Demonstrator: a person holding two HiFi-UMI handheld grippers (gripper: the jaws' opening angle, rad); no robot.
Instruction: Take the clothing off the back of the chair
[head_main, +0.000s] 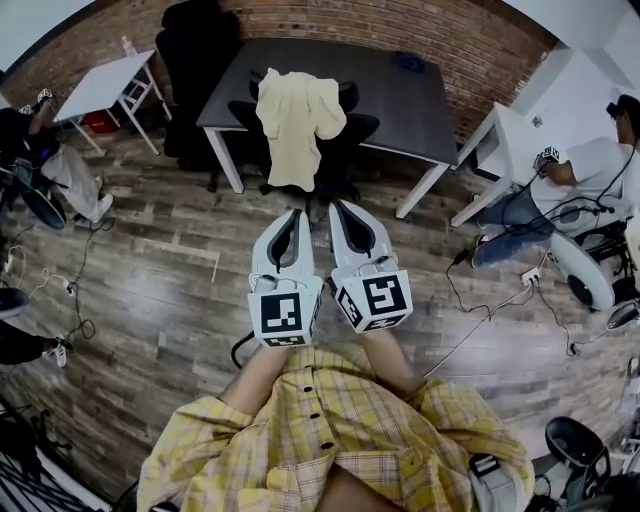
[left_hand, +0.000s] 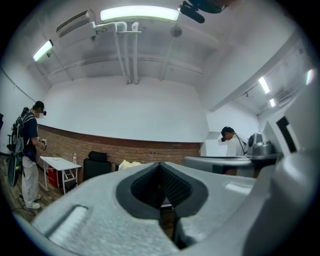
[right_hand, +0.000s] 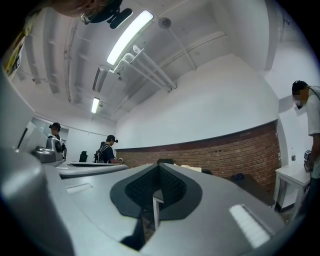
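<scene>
Left tongs (head_main: 293, 213) and right tongs (head_main: 338, 206) are held side by side and about level; each pair is pressed together with nothing between, and both gripper views show the tips meeting.

The cream-coloured cloth garment (head_main: 296, 118) hangs draped over the back of the black swivel office chair (head_main: 361, 127), straight ahead of both tongs and well apart from them; we judge the task not yet begun.

Risks as we see them:
- The tongs must part before reaching the cloth, else they only push it and it may slide off the backrest onto the wood-plank floor (head_main: 170, 300).
- A pinch on one loose layer may drag the garment rather than lift it; a fold could catch on the backrest or an armrest.
- A sideways pull may swivel the chair.

Surroundings: a dark grey rectangular bench (head_main: 400, 85) stands just behind the chair; loose black cables (head_main: 78, 285) lie on the floor at left; a seated person (head_main: 585, 165) is at a white side table (head_main: 505, 135) at right; we see nothing between tongs and chair.
</scene>
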